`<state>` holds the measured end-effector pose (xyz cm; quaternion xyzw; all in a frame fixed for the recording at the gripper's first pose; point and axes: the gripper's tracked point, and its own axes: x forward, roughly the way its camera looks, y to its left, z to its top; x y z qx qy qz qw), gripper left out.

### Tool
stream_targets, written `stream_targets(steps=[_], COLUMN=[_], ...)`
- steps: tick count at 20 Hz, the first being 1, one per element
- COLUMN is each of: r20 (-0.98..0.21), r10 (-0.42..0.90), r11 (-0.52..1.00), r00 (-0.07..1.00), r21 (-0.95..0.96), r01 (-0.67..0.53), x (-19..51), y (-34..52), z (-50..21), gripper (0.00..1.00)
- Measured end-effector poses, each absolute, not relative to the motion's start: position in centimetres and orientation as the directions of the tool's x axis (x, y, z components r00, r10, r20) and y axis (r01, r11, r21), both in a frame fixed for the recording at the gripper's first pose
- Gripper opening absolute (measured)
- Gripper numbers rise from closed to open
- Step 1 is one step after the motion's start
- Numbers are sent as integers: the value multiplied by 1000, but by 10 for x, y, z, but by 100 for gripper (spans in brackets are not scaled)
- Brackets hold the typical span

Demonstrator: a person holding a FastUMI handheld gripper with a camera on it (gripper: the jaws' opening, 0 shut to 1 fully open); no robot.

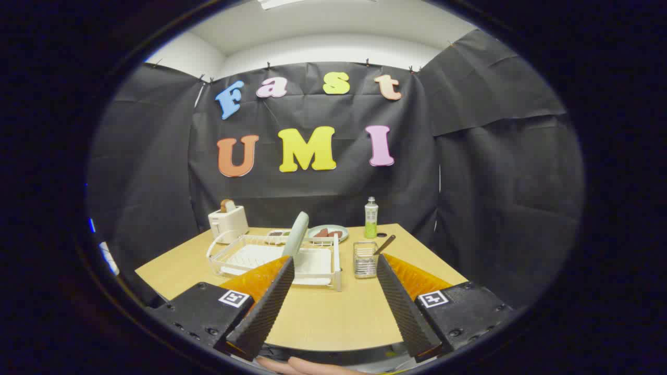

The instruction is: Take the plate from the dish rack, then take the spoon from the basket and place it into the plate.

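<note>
A pale green plate (296,233) stands on edge in the white dish rack (245,256), which sits on the wooden table beyond my left finger. To the rack's right is a small wire basket (365,259) with a spoon (386,244) leaning out of it, just ahead of my right finger. My gripper (333,263) is open and holds nothing. It hangs above the table's near part, short of both the rack and the basket.
A white toaster (227,221) with bread stands at the table's back left. Behind the rack lies a second plate (328,232) with brown food pieces, and a green bottle (370,217) stands beside it. A hand (307,366) shows below the gripper.
</note>
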<state>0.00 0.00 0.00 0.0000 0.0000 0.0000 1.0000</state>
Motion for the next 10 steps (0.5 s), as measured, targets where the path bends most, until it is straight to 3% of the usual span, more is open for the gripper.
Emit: stream_targets(steps=[10], r20=[32], r10=[28], r11=[999], r00=[999], r21=[20], r01=[-28], x=[-4], y=[-3], z=[2], gripper=[100])
